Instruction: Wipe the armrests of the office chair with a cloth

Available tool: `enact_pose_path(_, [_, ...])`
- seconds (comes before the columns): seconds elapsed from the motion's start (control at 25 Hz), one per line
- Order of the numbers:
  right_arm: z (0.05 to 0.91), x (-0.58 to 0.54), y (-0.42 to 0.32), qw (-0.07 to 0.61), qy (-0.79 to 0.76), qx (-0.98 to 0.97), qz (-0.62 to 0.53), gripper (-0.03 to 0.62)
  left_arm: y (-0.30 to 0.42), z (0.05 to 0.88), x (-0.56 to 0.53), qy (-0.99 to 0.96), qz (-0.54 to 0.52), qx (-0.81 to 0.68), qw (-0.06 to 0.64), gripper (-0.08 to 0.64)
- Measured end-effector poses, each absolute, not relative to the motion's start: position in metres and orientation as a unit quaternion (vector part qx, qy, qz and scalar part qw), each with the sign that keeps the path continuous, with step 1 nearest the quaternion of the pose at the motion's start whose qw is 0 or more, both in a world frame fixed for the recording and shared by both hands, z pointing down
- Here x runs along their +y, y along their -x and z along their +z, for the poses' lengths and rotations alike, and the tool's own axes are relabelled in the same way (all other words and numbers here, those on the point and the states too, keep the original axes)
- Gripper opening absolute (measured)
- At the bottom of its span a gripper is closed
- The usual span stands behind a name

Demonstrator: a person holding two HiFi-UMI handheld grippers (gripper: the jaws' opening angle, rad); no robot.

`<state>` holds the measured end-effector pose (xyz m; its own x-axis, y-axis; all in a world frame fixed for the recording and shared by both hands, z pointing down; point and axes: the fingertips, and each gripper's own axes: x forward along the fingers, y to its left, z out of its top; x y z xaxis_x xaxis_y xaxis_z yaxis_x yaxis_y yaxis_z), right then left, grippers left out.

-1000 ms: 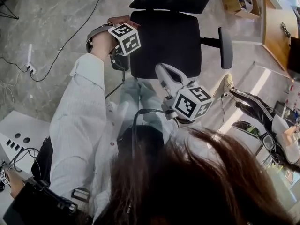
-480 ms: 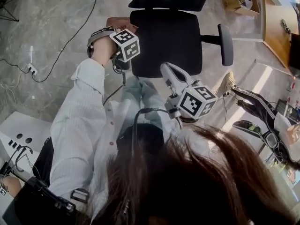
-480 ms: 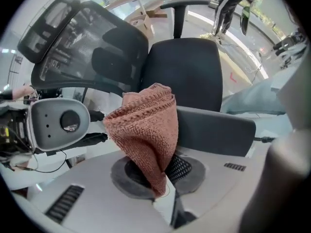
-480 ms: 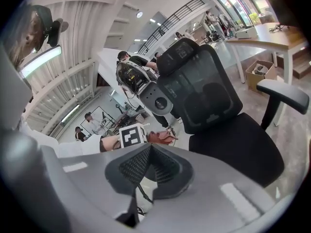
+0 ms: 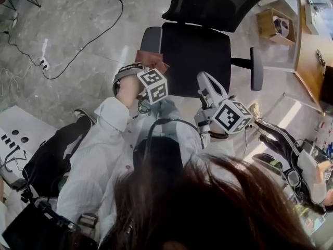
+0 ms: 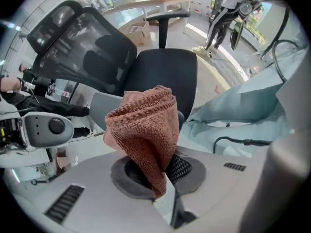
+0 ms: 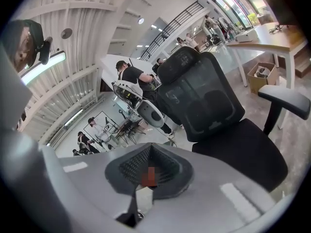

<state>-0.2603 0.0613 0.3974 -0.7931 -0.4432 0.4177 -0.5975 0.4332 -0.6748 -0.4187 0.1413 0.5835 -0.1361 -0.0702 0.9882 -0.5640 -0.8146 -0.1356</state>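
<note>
The black office chair's seat [image 5: 195, 56] lies ahead of me, with a grey left armrest [image 5: 151, 38] and a grey right armrest [image 5: 256, 69]. My left gripper [image 5: 148, 67] is shut on a reddish-brown cloth [image 5: 151, 60] at the near end of the left armrest. In the left gripper view the cloth [image 6: 146, 130] stands bunched up out of the left gripper [image 6: 158, 171], hiding part of the armrest [image 6: 104, 106] behind it. My right gripper [image 5: 204, 78] hovers over the seat's front edge, shut and holding nothing. The right gripper [image 7: 146, 174] faces the backrest [image 7: 199, 96].
Cables and a power strip [image 5: 44, 62] lie on the floor to the left. A cardboard box [image 5: 276, 22] and a wooden desk [image 5: 312, 46] stand right of the chair. Another person's legs [image 5: 276, 129] are at the right. White equipment [image 5: 15, 139] sits at the left.
The head view has shifted, so the chair sits lower in frame. The left gripper with the cloth has come back to the armrest's near end, baring the armrest beyond it.
</note>
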Motion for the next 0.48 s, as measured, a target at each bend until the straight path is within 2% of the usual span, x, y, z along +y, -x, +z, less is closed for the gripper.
enact_pose_path(0.28, [0.390,0.053,0.277,0.088,-0.285,-0.852,0.430,0.002,0.392,0.587,0.193,-0.671,0.609,-0.278,0.318,0.046])
enact_pose_path(0.4, [0.388,0.055,0.292,0.092,-0.266,-0.860,0.425,0.002,0.389,0.579,0.191,-0.694,0.508,-0.335,0.384,0.046])
enact_pose_path(0.48, [0.375,0.055,0.304,0.087,-0.248,-0.874,0.408,0.002,0.395,0.555,0.173,-0.709,0.428,-0.390,0.402,0.046])
